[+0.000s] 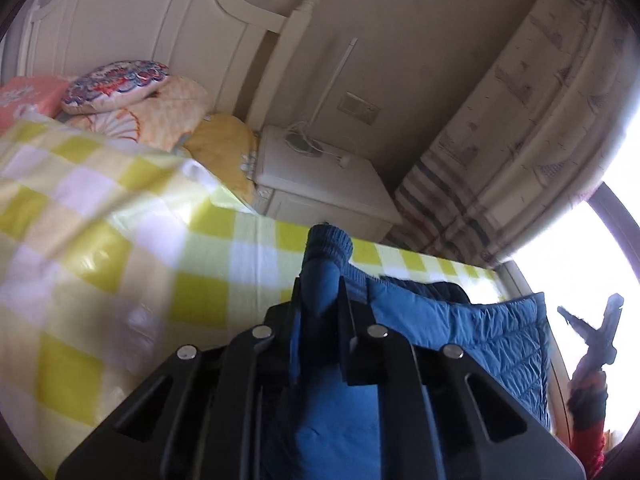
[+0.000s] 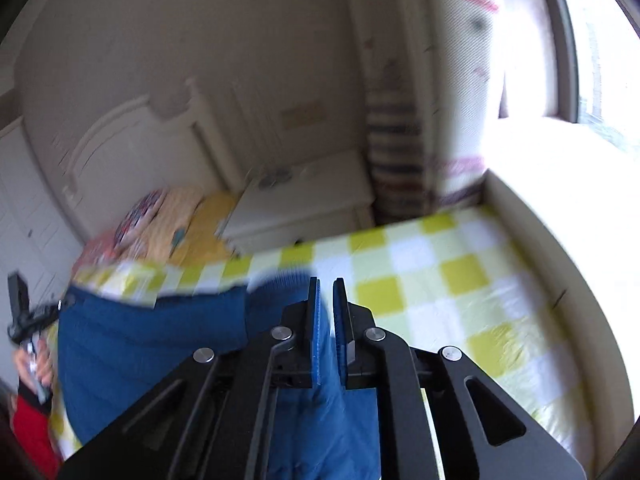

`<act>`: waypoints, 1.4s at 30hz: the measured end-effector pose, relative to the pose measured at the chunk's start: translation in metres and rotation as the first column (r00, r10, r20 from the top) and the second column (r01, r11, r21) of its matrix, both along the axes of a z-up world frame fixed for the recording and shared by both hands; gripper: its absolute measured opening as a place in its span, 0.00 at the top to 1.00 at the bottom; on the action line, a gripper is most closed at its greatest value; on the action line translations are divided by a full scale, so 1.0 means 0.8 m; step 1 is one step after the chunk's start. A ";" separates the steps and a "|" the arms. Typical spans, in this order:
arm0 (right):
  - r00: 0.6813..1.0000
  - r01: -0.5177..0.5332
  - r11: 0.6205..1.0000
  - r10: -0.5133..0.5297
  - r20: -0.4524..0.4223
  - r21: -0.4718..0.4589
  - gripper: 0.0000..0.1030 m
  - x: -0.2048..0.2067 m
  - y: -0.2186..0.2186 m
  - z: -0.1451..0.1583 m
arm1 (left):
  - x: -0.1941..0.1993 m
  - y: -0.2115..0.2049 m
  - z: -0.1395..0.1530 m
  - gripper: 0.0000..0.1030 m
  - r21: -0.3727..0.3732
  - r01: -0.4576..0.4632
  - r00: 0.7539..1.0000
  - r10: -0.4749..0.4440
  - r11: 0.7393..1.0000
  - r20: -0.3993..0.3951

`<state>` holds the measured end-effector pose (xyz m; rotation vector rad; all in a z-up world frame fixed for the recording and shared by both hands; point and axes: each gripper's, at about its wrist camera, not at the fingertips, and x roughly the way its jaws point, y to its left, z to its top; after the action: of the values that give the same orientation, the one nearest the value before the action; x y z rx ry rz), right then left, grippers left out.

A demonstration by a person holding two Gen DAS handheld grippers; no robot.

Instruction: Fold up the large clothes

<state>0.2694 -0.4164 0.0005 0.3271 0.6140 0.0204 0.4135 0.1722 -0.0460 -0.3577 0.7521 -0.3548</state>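
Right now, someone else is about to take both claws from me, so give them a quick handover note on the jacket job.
Left claw: shut on a sleeve of the blue padded jacket, knit cuff sticking out past the fingertips.
Right claw: shut on blue jacket fabric too.
The jacket hangs between the two claws, lifted over the yellow checked bedspread.
Done: both grips taken. No fold can be seen yet.
Left: lay it flat on the bed, fold the sleeves in, then fold the body.

A bedroom: bed [image 1: 120, 216], headboard [image 1: 132, 20], nightstand [image 1: 320, 176].
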 end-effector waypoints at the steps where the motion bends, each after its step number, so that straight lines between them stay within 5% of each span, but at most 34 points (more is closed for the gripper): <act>1: 1.000 0.023 0.999 -0.023 -0.010 0.037 0.90 0.011 -0.010 0.000 | 0.010 -0.003 -0.001 0.87 0.008 -0.011 1.000 0.011 1.000 -0.022; 5: 0.988 -0.059 0.978 0.086 -0.129 0.202 0.89 0.054 -0.013 -0.046 | 0.031 -0.030 -0.029 0.86 0.045 0.001 0.997 0.003 0.999 -0.077; 10: 0.948 -0.073 0.985 0.118 -0.294 0.157 0.88 0.064 -0.002 -0.126 | 0.030 -0.028 -0.077 0.80 0.061 -0.004 0.992 0.012 0.998 -0.129; 11: 0.951 -0.065 0.982 0.115 -0.286 0.176 0.75 0.062 -0.008 -0.133 | 0.032 -0.024 -0.083 0.75 0.045 -0.003 0.990 0.010 0.999 -0.143; 12: 0.955 -0.052 0.980 0.105 -0.277 0.190 0.48 0.060 -0.013 -0.135 | 0.035 -0.018 -0.090 0.70 0.029 -0.012 0.986 0.016 0.999 -0.164; 14: 0.962 -0.009 0.971 0.073 -0.263 0.238 0.04 0.056 -0.026 -0.141 | 0.037 -0.013 -0.099 0.41 0.022 -0.022 0.982 0.026 1.000 -0.186; 17: 0.944 -0.029 0.973 0.101 -0.314 0.228 0.04 0.062 -0.020 -0.161 | 0.038 -0.017 -0.108 0.39 0.040 -0.015 0.980 0.023 0.999 -0.196; 22: 0.982 -0.063 0.960 0.108 -0.155 0.274 0.04 0.053 -0.024 -0.137 | 0.038 -0.023 -0.102 0.35 0.068 -0.019 0.983 0.031 0.998 -0.181; 25: 0.959 -0.150 0.963 0.197 -0.203 0.225 0.04 0.080 0.006 -0.136 | 0.042 -0.029 -0.098 0.37 0.088 0.001 0.982 0.016 0.996 -0.187; 26: 0.948 -0.169 0.966 0.214 -0.235 0.196 0.13 0.089 0.016 -0.140 | 0.043 -0.036 -0.099 0.53 0.102 0.026 0.981 -0.006 0.995 -0.192; 27: 0.944 -0.181 0.970 0.217 -0.249 0.161 0.72 0.091 0.023 -0.142 | 0.042 -0.041 -0.100 0.65 0.110 0.048 0.979 -0.025 0.993 -0.200; 29: 0.955 -0.184 0.979 0.198 -0.221 0.082 0.83 0.081 0.037 -0.127 | 0.027 -0.049 -0.088 0.90 0.141 0.057 0.988 -0.035 0.988 -0.152; 33: 0.986 -0.168 0.985 0.168 0.014 0.045 0.87 0.019 0.041 -0.034 | -0.023 -0.041 -0.012 0.92 0.076 0.044 0.999 -0.045 0.996 0.018; 36: 0.991 -0.136 0.990 0.135 0.018 0.033 0.87 0.032 0.033 -0.012 | -0.025 -0.043 0.032 0.92 0.086 0.024 0.996 -0.031 0.996 0.084; 39: 0.988 -0.103 0.994 0.107 -0.112 0.037 0.87 0.088 0.032 -0.066 | 0.020 -0.052 0.003 0.89 0.136 -0.020 1.000 0.019 0.991 0.007; 42: 0.943 -0.061 0.998 0.062 -0.326 0.014 0.83 0.127 0.036 -0.173 | 0.068 -0.072 -0.102 0.71 0.232 -0.022 0.981 0.066 0.972 -0.181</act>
<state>0.3714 -0.3877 -0.1378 0.3177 0.9533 0.0275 0.4679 0.1143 -0.1274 -0.1902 0.9584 -0.1904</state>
